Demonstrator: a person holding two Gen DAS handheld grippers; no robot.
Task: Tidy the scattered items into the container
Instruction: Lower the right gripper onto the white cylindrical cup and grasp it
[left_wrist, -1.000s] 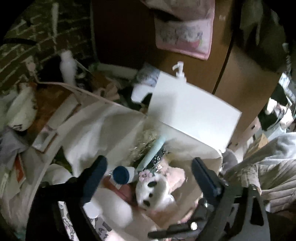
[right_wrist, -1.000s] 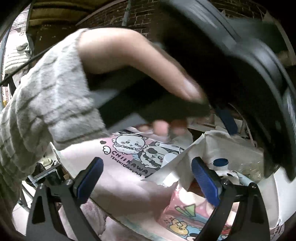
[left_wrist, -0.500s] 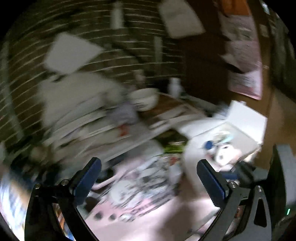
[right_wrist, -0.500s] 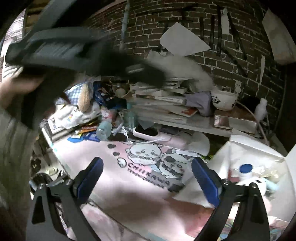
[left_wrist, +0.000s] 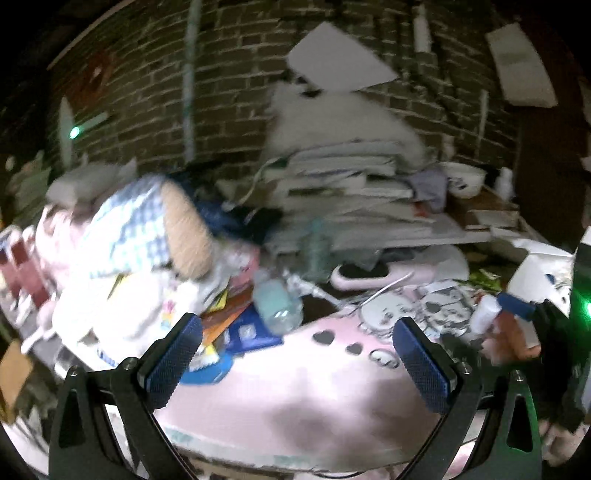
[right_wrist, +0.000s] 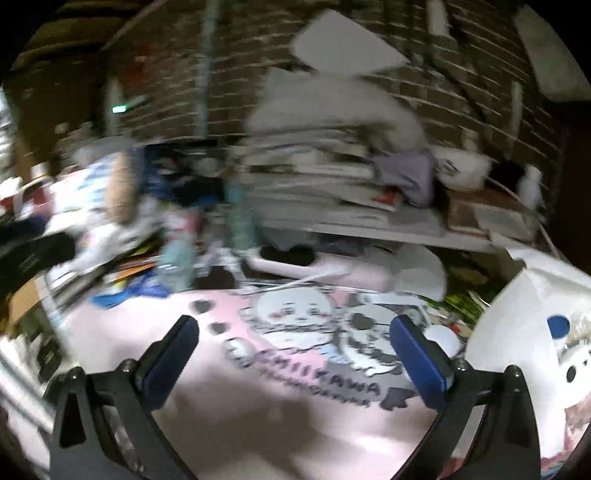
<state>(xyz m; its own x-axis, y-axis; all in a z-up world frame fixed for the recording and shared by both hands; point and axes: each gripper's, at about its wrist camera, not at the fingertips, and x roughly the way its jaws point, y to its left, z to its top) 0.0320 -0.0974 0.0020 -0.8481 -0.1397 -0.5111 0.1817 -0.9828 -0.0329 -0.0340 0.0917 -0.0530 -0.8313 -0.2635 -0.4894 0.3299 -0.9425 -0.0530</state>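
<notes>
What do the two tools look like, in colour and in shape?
Both look alike. The left tool has a black frame with triangular cut-outs, small screws, and two angled fingers with dark blue, finely textured pads. The right tool has the same black frame and blue pads. No cables or sleeves are visible.

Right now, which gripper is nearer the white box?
Right. The right gripper hovers just beside the white box; the left gripper is farther away, toward the clutter.

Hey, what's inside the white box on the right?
Inside the white box: a blue-capped bottle and a white plush face. Anything deeper is hidden by its wall.
</notes>
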